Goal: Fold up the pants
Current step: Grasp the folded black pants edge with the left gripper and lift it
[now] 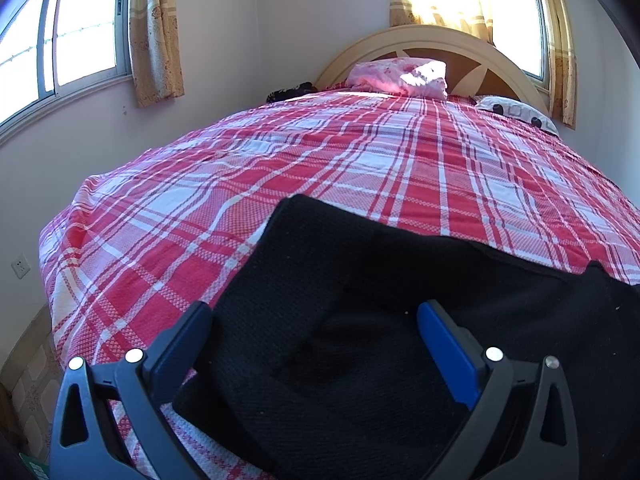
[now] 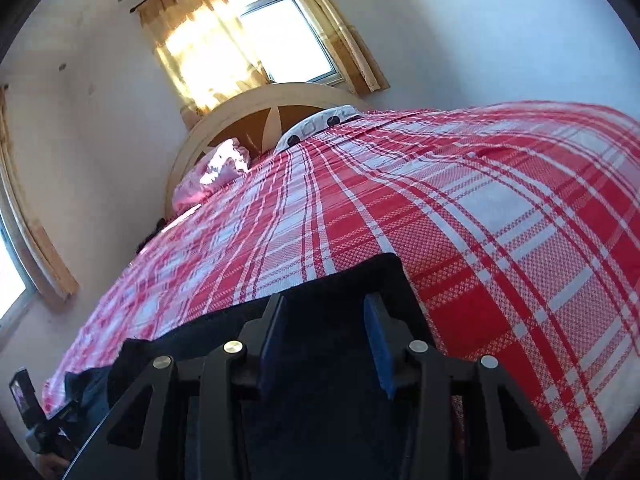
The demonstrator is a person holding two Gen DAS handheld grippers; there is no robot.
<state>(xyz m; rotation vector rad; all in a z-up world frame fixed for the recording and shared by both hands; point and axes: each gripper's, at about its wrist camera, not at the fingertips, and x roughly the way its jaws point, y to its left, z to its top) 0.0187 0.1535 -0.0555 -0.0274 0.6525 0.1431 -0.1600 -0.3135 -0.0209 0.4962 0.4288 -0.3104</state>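
Note:
Black pants [image 1: 360, 320] lie flat on the near end of a bed with a red and white plaid sheet [image 1: 320, 168]. My left gripper [image 1: 314, 312] is open, its blue-padded fingers spread wide just above the pants' left part. In the right wrist view the pants [image 2: 344, 280] show as a dark cloth with a square corner at the far right. My right gripper [image 2: 324, 304] is open, its fingers low over that corner. Neither gripper holds cloth.
A pink pillow [image 1: 400, 74] and a white spotted pillow [image 1: 516, 112] lie by the curved wooden headboard [image 1: 432, 40]. Dark cloth [image 1: 290, 91] sits at the far left bed corner. Windows with yellow curtains flank the bed. The other gripper [image 2: 36, 420] shows at lower left.

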